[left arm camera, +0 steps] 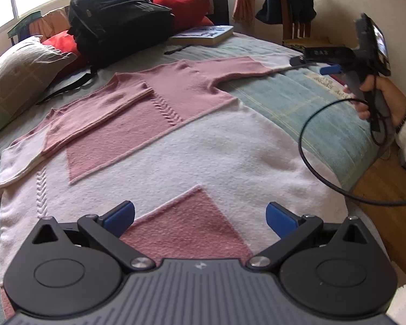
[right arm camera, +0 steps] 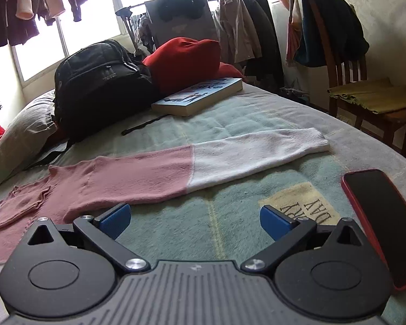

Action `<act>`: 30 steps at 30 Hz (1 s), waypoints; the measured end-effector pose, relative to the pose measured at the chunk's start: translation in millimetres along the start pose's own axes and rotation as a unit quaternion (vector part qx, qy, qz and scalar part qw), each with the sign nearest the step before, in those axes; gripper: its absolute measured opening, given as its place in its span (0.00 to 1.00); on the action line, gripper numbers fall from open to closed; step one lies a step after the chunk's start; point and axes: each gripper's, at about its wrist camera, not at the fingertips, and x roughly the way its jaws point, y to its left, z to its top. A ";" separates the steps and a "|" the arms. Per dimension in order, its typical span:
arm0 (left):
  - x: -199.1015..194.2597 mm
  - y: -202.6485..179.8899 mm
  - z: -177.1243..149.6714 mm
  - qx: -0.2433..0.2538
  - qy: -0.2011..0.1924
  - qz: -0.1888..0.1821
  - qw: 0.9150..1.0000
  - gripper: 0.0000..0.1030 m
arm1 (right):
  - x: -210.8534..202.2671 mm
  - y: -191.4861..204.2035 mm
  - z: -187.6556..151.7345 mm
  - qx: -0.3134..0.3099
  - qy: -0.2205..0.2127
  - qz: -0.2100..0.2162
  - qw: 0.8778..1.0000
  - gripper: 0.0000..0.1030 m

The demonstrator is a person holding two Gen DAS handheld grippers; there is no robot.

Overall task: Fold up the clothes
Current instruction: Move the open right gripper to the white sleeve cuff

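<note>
A pink and white knit sweater (left arm camera: 154,146) lies flat on the bed. Its left sleeve (left arm camera: 75,130) is folded across the chest. Its right sleeve (right arm camera: 192,162) stretches out sideways, pink near the shoulder and white toward the cuff. My left gripper (left arm camera: 200,216) hovers open over the sweater's lower hem, with nothing between its blue pads (left arm camera: 120,215). My right gripper (right arm camera: 193,218) is open above the bedspread, just short of the outstretched sleeve. In the left wrist view, a hand holds the right gripper (left arm camera: 330,69) at the bed's right side.
A black backpack (right arm camera: 100,84), a red garment (right arm camera: 184,62) and a book (right arm camera: 200,96) sit at the bed's far end. A grey pillow (left arm camera: 16,78) lies at left. A red phone (right arm camera: 379,222) rests on the bedspread (right arm camera: 230,216) at right. A wooden chair (right arm camera: 365,92) stands beside the bed.
</note>
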 end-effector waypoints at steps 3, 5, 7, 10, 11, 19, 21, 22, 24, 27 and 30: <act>3.6 -5.3 1.7 0.009 0.006 0.002 1.000 0.99 | 12.0 -8.0 -0.1 0.011 0.005 0.005 1.000 1.00; 5.8 -7.1 2.8 0.010 0.007 0.005 1.000 0.99 | 21.7 -15.3 -1.1 0.021 0.012 0.009 1.000 1.00; 8.7 -7.6 3.6 0.008 0.008 0.007 1.000 0.99 | 33.2 -24.0 -2.9 0.033 0.023 0.013 0.999 1.00; 13.9 -6.4 5.4 0.001 0.011 0.013 1.000 0.99 | 44.1 -33.9 -3.3 0.047 0.027 0.022 0.998 1.00; 15.7 -5.8 6.3 -0.003 0.012 0.014 1.000 0.99 | 45.8 -36.4 -2.6 0.050 0.024 0.028 0.998 1.00; 24.2 -8.3 8.6 -0.003 0.014 0.009 1.000 0.99 | 80.2 -59.6 23.1 0.081 0.037 0.075 0.993 1.00; 26.9 -6.9 8.0 -0.005 0.016 0.008 1.000 0.99 | 89.6 -64.1 29.2 0.091 0.037 0.085 0.992 1.00; 28.4 -6.1 7.8 -0.007 0.017 0.008 1.000 0.99 | 94.2 -66.3 31.7 0.097 0.036 0.089 0.991 1.00; 31.9 -3.6 7.0 -0.011 0.020 0.009 1.000 0.99 | 103.2 -70.6 36.7 0.109 0.034 0.097 0.989 1.00; 36.1 -2.3 6.3 -0.014 0.020 0.012 1.000 0.99 | 115.4 -74.8 42.4 0.121 0.029 0.105 0.987 1.00; 39.8 0.0 6.0 -0.017 0.018 0.006 1.000 0.99 | 125.9 -77.3 46.4 0.123 0.023 0.111 0.986 1.00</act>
